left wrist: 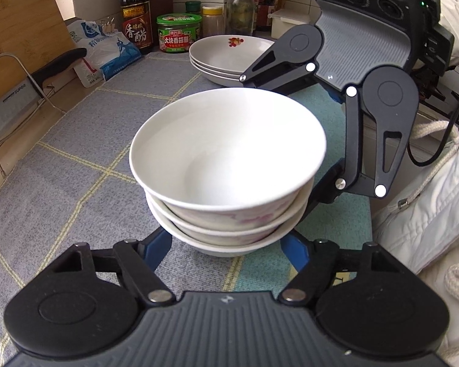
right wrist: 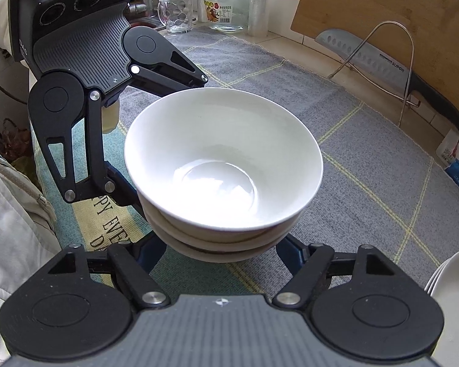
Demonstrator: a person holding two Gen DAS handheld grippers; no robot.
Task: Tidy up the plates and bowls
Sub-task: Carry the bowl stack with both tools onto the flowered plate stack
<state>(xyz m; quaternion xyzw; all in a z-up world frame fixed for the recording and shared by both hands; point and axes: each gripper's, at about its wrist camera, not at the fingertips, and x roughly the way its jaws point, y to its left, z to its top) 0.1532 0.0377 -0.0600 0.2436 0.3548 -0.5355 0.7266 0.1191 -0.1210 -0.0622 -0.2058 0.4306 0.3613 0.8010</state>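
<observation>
Three nested white bowls (left wrist: 228, 165) sit mid-mat (left wrist: 85, 140). My left gripper (left wrist: 229, 244) reaches in from the near side, my right gripper (right wrist: 222, 250) from the opposite side, each with blue fingers (left wrist: 159, 244) flanking the lowest bowl; contact is hidden under the rims, so I cannot tell grip. Stacked plates (left wrist: 229, 58) stand beyond, far right. Knife (right wrist: 382, 64) leans in its rack.

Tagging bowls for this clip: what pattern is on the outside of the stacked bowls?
Faint pink markings on white, seen on the bowls in the left wrist view.
</observation>
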